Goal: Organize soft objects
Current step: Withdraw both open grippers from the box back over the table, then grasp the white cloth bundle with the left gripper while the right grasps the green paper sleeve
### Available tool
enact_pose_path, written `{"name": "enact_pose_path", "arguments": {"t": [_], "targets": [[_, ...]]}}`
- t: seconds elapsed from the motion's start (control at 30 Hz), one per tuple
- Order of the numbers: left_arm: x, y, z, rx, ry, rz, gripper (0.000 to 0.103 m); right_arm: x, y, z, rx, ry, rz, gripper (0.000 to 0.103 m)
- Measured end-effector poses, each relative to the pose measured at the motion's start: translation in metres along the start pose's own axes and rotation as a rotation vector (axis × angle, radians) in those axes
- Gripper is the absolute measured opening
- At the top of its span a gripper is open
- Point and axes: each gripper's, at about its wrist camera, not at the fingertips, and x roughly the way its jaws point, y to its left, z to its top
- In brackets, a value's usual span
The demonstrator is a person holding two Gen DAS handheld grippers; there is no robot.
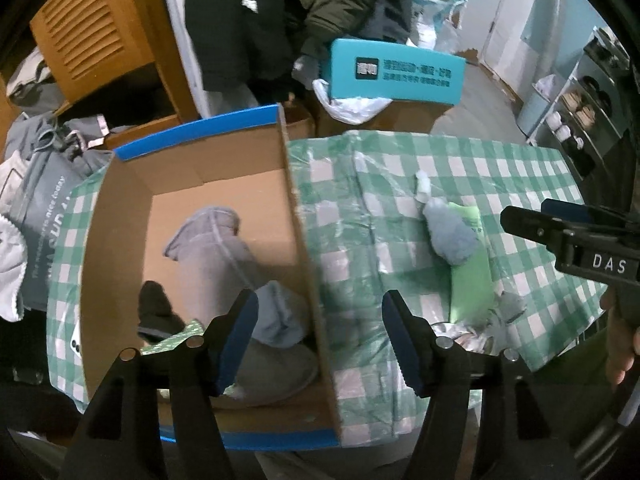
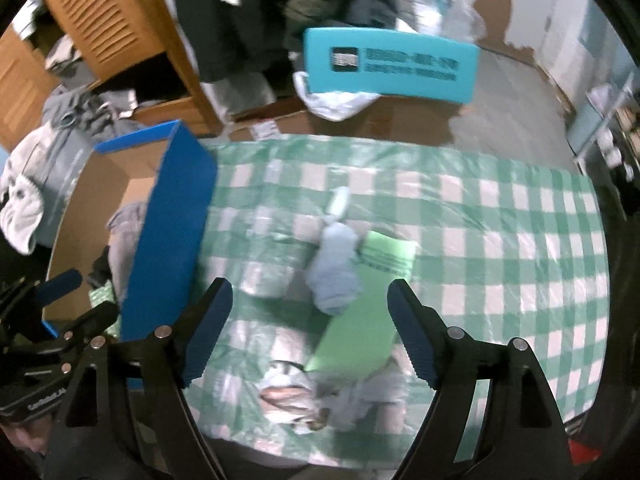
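Green-and-white checked cloth [image 2: 500,216] under a glossy clear film covers the table and fills most of both views. Behind it the room is cluttered: a wooden cabinet [image 1: 92,36] with louvred doors stands at the back left, dark coats [image 1: 288,8] hang beside it, and grey clothes [image 1: 44,184] are heaped at the left edge of the table. A teal box [image 1: 394,72] with dark printed text rests on brown cartons past the table's far edge, and shelving with small items [image 1: 576,120] lines the right wall above a grey floor.

On the left part of the table sits an open cardboard box [image 1: 296,216] with blue outer walls. Inside it lie a long grey soft piece [image 1: 216,252], a blue-grey fabric bundle [image 1: 280,316] and a dark item [image 1: 156,308].

Out on the cloth, well apart from the box, a green sock [image 2: 360,320] lies flat with a fluffy pale blue sock [image 2: 334,276] resting partly over it, a small white piece [image 2: 340,202] just beyond them, and a crumpled pale bundle [image 2: 292,392] nearer the camera.

The left gripper [image 1: 320,340] hangs above the box's right wall, its blue-padded jaws apart and empty. The right gripper [image 2: 310,332] hovers over the socks, jaws spread wide, with nothing between the pads.
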Motion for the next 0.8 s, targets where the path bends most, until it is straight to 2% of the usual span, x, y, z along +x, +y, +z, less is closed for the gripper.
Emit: {"name": "enact_pose_path", "arguments": {"t": [0.37,0.57,0.8], "targets": [[0.021,-0.04,0.015,0.037,0.053,-0.028,0.066,0.02,-0.053,-0.009,0.099,0.052,-0.045,0.08],[0.033,-0.054,0.025,0.061,0.059,-0.011,0.069,0.039,-0.076,-0.012,0.137,0.093,-0.074,0.08],[0.051,-0.063,0.032,0.08,0.08,0.014,0.069,0.064,-0.084,-0.012,0.136,0.134,-0.1,0.08]]}}
